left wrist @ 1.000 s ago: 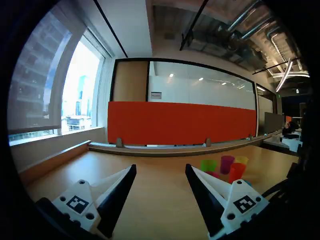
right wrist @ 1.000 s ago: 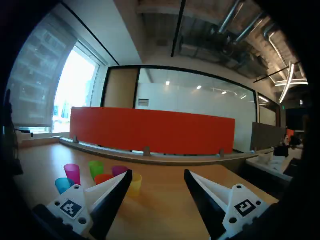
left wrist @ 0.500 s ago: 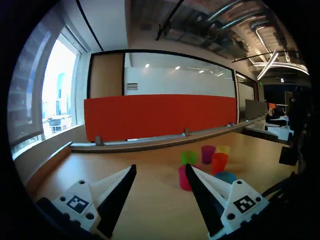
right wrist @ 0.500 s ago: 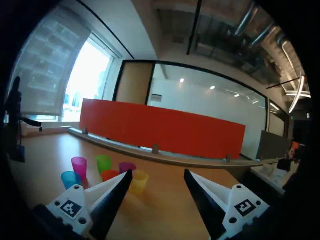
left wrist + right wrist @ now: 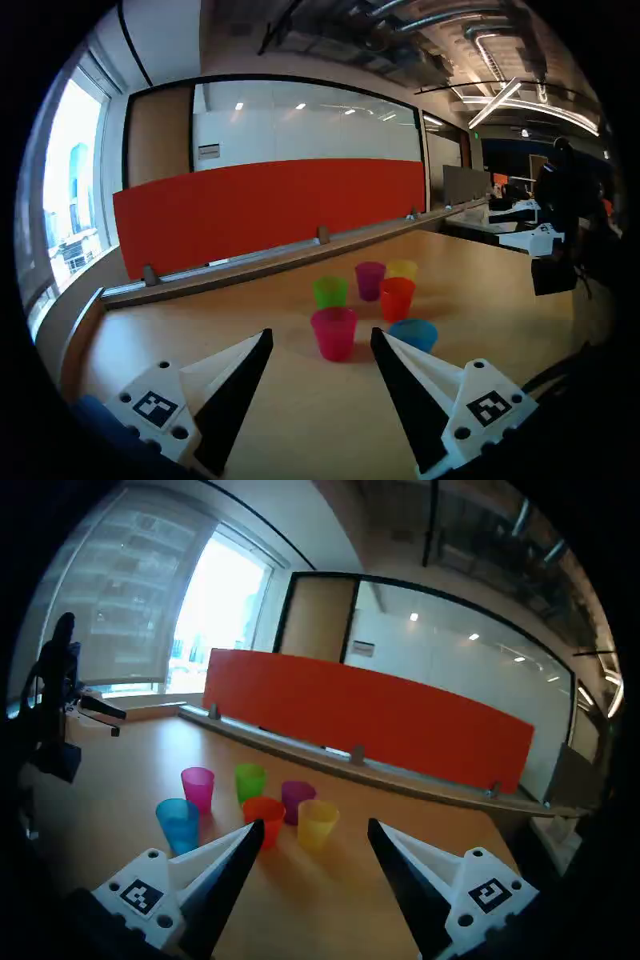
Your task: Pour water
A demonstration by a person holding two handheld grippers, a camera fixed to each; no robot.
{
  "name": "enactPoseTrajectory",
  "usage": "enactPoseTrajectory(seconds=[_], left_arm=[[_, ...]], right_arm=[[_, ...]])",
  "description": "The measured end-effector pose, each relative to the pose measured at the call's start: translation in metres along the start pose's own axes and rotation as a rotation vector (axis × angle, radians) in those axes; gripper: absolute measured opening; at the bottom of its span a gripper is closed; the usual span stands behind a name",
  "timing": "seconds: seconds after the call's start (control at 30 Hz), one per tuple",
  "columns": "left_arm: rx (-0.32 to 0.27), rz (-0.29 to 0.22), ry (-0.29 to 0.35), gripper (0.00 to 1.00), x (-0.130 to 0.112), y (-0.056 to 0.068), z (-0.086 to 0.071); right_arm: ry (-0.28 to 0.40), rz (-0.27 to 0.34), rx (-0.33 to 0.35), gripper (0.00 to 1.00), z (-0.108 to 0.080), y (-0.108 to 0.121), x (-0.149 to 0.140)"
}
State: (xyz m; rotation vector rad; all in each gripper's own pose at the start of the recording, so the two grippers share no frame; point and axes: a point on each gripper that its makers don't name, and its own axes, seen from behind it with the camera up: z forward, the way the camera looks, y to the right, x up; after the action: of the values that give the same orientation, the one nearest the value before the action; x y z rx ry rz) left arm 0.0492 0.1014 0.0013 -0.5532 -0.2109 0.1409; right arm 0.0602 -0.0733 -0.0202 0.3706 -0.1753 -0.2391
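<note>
**Both grippers open, empty, facing cup cluster**

Left gripper (image 5: 321, 332): jaws spread wide, nothing between the fingers. It sits low over the wooden table (image 5: 264, 432).

Right gripper (image 5: 315, 822): jaws likewise spread wide, nothing held, also low over the table.

Six plastic cups stand upright in a close cluster on the table, ahead of both grippers and touched by neither.

In the left gripper view, the pink cup (image 5: 334, 334) and blue cup (image 5: 414, 334) are nearest. The green cup (image 5: 330, 292) and orange cup (image 5: 396, 298) stand behind them. The purple cup (image 5: 370, 280) and yellow cup (image 5: 401, 270) are farthest.

In the right gripper view the yellow, orange and blue cups are nearest.

Cup contents: cannot tell.

An orange divider panel (image 5: 264, 204) runs along the far table edge. There is a bright window (image 5: 216, 632) to the left.
</note>
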Motion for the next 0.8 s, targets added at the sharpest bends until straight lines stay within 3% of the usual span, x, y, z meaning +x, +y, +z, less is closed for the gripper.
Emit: enactPoseTrajectory(seconds=[0.37, 0.8], left_arm=[[-0.129, 0.062, -0.075, 0.9, -0.014, 0.029, 0.017], [-0.27, 0.094, -0.162, 0.91, -0.037, 0.063, 0.038]], right_arm=[[-0.086, 0.008, 0.131, 1.0, 0.0, -0.023, -0.008], [-0.125, -0.026, 0.182, 1.0, 0.004, -0.031, -0.016]])
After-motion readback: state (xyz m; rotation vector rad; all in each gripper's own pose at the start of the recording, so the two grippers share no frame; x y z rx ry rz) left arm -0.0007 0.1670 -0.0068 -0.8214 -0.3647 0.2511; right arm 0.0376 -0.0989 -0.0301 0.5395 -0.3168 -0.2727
